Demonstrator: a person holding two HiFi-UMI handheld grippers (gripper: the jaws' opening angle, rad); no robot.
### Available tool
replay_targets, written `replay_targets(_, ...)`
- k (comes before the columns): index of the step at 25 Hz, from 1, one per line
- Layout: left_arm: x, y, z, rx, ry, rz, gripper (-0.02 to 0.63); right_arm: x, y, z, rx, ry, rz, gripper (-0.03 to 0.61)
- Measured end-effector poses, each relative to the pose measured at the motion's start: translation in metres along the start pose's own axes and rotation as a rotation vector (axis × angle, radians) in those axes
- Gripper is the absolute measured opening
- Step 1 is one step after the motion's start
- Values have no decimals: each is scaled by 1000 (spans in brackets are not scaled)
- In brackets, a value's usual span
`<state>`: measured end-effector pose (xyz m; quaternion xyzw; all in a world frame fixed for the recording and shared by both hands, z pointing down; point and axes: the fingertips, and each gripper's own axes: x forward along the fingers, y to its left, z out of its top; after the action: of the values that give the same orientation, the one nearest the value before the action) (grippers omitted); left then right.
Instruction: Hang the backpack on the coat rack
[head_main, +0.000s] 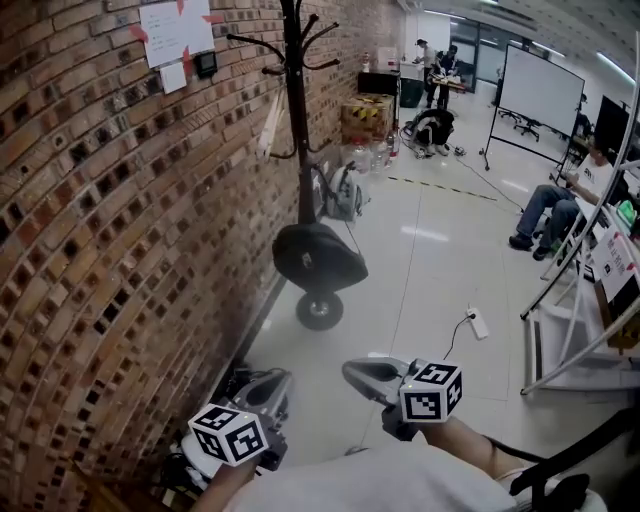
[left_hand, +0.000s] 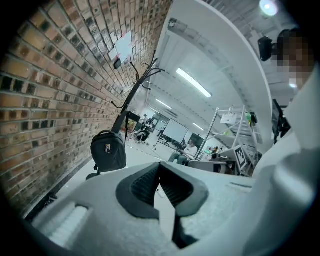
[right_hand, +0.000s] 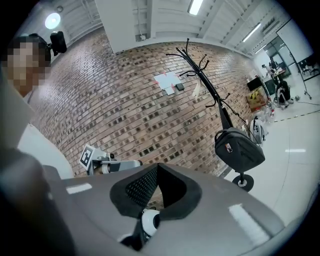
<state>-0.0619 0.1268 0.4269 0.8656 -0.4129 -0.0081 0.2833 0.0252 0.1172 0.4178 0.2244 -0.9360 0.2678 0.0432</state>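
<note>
A black backpack (head_main: 318, 258) hangs low on the dark coat rack (head_main: 297, 110), just above its round base (head_main: 320, 310), close to the brick wall. In the left gripper view the backpack (left_hand: 108, 151) and rack (left_hand: 131, 95) stand well ahead, and the right gripper view shows the backpack (right_hand: 239, 149) off to the right. My left gripper (head_main: 278, 378) and right gripper (head_main: 350, 369) are low and near me, well short of the rack. Both are shut with nothing between the jaws, as the left gripper (left_hand: 159, 165) and right gripper (right_hand: 158, 165) show up close.
The brick wall (head_main: 120, 220) runs along the left. A grey bag (head_main: 340, 192) lies behind the rack. A power strip (head_main: 478, 323) is on the floor, a white metal frame (head_main: 570, 330) stands at right. A seated person (head_main: 560, 205) and a whiteboard (head_main: 540, 90) are farther off.
</note>
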Motion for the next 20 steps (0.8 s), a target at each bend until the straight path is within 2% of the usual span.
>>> replay_targets(10,14,-36,-1,25,17,-62,2,-29,9,7,-46,-27,-33,0)
replay_targets(20,13,-40,-6,43,46,-62,2,-31,12,3,-58,-24,-46,0)
